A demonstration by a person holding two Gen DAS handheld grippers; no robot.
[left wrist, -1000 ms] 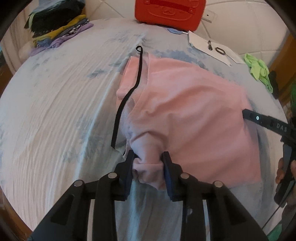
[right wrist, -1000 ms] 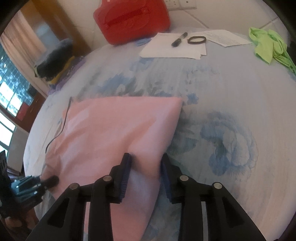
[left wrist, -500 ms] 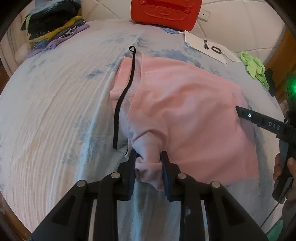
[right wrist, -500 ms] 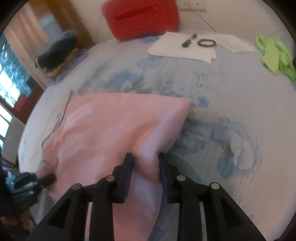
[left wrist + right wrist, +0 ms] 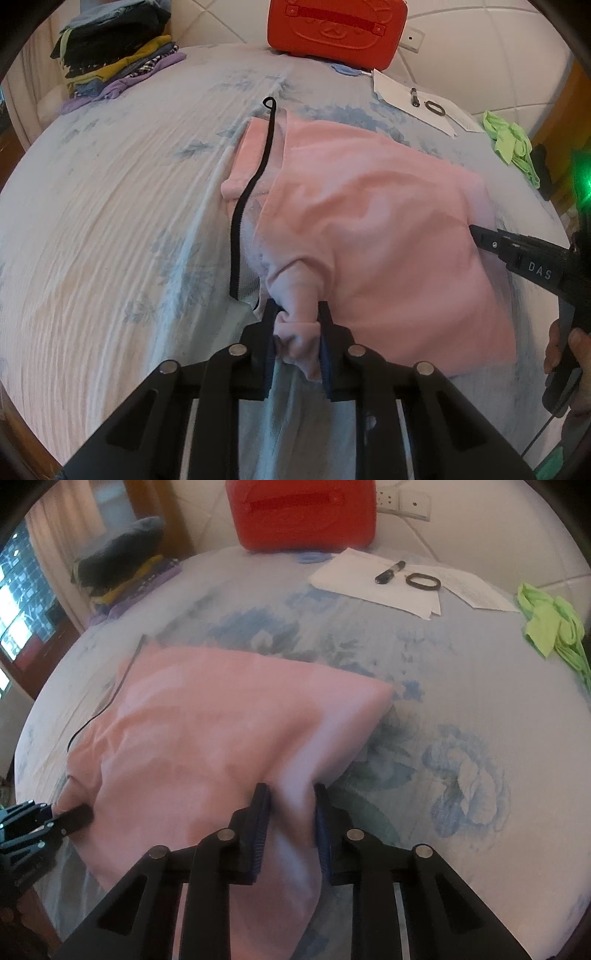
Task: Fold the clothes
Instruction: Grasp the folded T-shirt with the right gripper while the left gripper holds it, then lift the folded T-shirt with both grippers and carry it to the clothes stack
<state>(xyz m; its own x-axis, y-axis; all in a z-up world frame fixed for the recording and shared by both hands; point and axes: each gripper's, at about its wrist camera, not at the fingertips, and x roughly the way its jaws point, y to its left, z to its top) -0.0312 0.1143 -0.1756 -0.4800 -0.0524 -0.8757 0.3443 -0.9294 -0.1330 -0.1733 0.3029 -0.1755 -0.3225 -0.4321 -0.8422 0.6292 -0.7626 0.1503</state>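
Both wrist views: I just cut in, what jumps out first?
A pink garment lies mid-bed on the blue floral sheet, with the left tongs and right tongs each closing on a bunched near edge. Behind it, a red case stands at the headboard, with stacked clothes far left.

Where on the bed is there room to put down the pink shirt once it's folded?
The wide bare sheet left of the pink shirt, below the clothes pile, is free. So is the flowered patch between shirt and green cloth. By the red case and papers it's crowded.
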